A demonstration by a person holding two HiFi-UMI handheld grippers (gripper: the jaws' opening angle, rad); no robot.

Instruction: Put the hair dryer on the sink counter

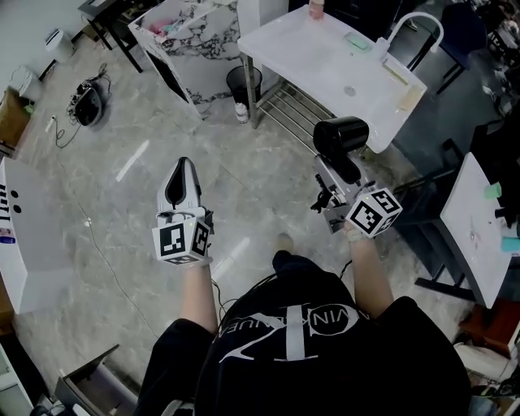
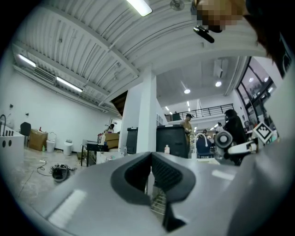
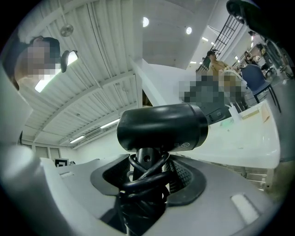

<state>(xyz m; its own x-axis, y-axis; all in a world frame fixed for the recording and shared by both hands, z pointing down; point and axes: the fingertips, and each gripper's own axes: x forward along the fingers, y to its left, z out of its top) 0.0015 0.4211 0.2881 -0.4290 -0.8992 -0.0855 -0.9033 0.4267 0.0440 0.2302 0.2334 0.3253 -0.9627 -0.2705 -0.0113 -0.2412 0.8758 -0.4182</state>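
Note:
My right gripper (image 1: 339,176) is shut on the handle of a black hair dryer (image 1: 341,135), whose cord is wound round that handle. In the right gripper view the hair dryer (image 3: 161,127) stands upright between the pads of the right gripper (image 3: 147,177), barrel across the top. The white sink counter (image 1: 309,50) with its curved faucet (image 1: 416,23) lies just ahead of the dryer, lower down. My left gripper (image 1: 183,166) hangs over the grey floor, jaws together and empty; in its own view the left gripper (image 2: 150,177) holds nothing.
Under the counter are a wire rack (image 1: 296,110) and a black bin (image 1: 244,81). A marble-patterned panel (image 1: 191,36) stands at the back. A white table (image 1: 479,231) is at the right. Cables (image 1: 88,104) lie on the floor at the left.

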